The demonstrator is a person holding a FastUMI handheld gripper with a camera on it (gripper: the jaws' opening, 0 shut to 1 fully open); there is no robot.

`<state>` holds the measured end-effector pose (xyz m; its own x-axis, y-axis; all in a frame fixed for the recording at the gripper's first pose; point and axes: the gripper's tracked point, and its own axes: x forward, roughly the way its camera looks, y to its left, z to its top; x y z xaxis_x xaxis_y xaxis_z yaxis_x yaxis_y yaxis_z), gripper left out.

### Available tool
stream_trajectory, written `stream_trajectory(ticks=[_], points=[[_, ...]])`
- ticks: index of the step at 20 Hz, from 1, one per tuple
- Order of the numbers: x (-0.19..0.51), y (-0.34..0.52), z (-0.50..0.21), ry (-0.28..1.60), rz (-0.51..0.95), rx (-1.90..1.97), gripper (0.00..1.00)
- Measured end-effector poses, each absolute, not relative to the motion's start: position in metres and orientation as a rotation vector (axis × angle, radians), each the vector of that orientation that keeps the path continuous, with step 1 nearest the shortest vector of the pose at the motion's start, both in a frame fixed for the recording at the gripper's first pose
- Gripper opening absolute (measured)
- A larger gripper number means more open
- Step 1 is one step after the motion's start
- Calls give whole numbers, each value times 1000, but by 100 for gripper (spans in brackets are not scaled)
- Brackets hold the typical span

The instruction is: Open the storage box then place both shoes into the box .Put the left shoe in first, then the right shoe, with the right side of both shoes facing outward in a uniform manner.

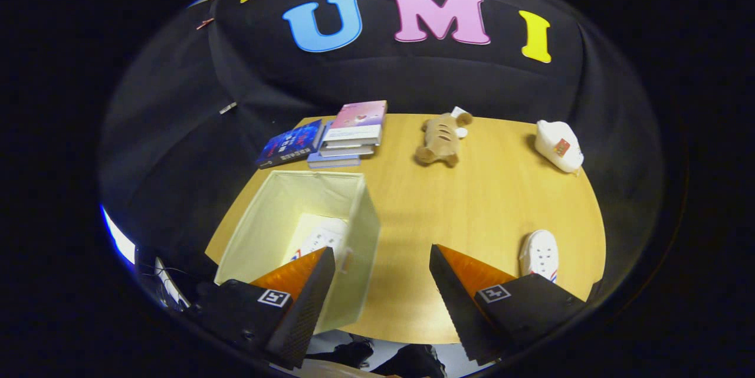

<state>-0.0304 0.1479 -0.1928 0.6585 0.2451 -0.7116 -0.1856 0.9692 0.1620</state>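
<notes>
While your fingers (382, 283) stand wide apart and grip nothing, bare tabletop (448, 201) lies between and ahead of them. Storage box (283, 213) sits open just ahead of the left finger, one white shoe (321, 237) lying in its bottom. Second shoe (540, 254) lies just beyond the right finger near the tabletop edge, long axis pointing away from you. Books (348, 133), plush toy (441, 139) far beyond.

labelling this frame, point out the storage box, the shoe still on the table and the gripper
storage box (361, 213): gripper view, on its right wall's outer face.
shoe on the table (540, 253): gripper view, on its white upper.
gripper (382, 263): gripper view, midway between its open fingertips.
</notes>
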Motion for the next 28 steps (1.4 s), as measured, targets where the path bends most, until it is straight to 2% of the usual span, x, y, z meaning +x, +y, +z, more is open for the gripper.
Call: stream_trajectory(ticks=[9, 16, 20, 26, 28], points=[[-55, -34, -259, 898, 46, 50, 99], [-74, -124, -320, 1008, -12, 80, 99], [-68, -150, -351, 1042, -36, 96, 99], [-72, -146, -388, 1152, -12, 167, 99], [-69, -136, -393, 1167, 9, 222, 89]])
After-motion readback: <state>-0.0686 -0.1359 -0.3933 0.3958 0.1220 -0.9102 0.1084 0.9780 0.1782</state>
